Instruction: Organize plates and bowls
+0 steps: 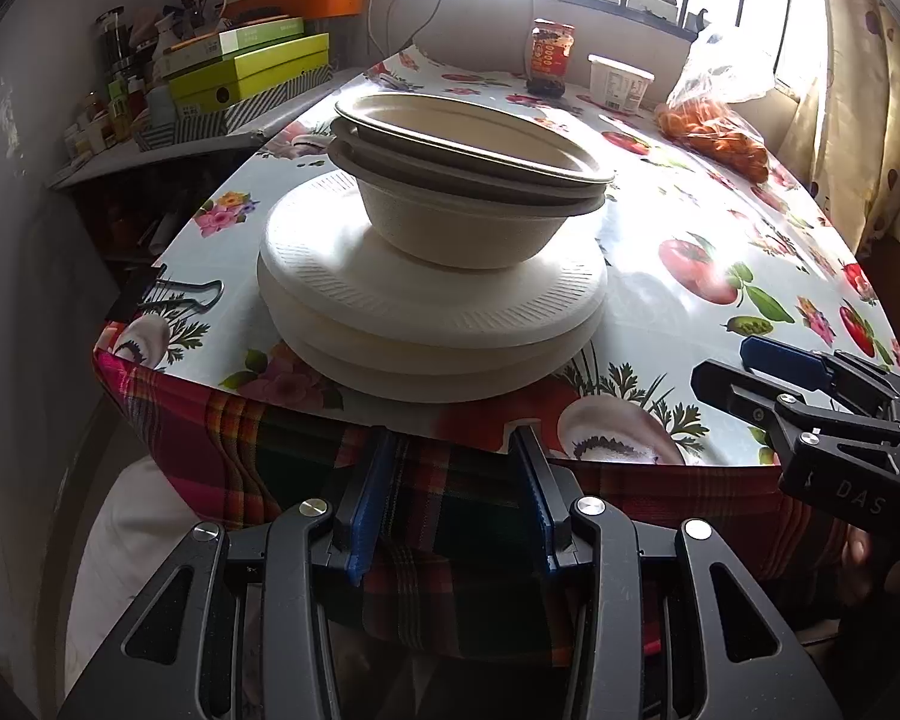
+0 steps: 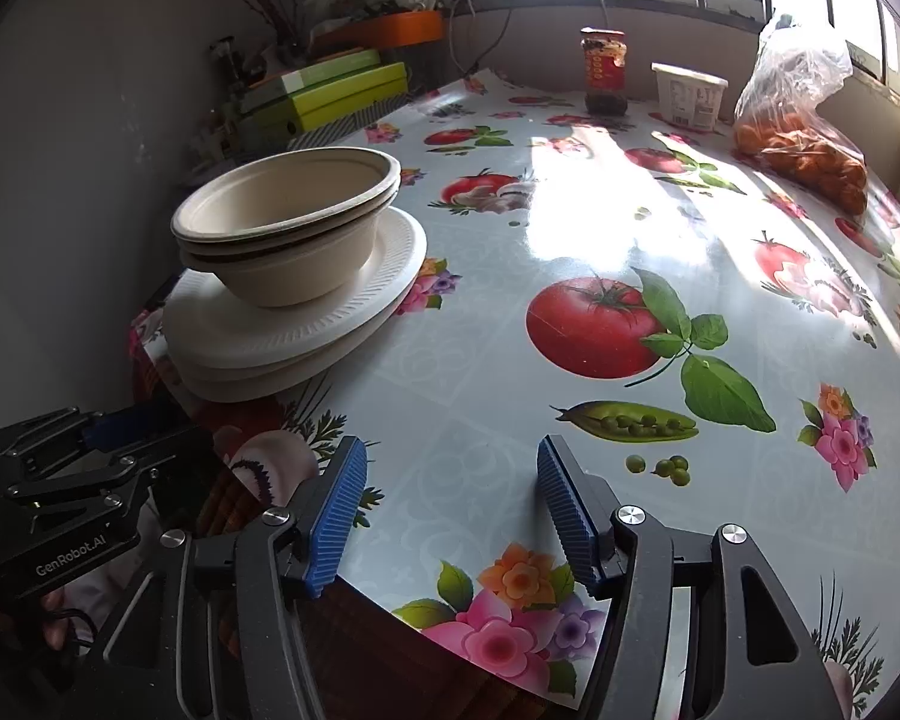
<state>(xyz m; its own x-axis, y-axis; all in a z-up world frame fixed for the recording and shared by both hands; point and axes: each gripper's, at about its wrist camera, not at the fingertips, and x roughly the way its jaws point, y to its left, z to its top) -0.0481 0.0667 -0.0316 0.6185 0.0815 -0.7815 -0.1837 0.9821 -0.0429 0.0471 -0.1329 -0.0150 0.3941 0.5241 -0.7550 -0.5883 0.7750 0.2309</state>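
Nearest: left gripper, jaws parted and empty, short of the table's near edge over the plaid cloth; right gripper, jaws apart and empty, above the near edge. Beyond, at the table's near left corner: plates stacked, bowls nested on top. Far side: jar, tub, bag of oranges at right.

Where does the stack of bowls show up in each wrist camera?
Left wrist: stack of bowls at centre, upper half, on the white plates.
Right wrist: stack of bowls left of centre, on the plates.
Shared landmark: red-labelled jar by the window.
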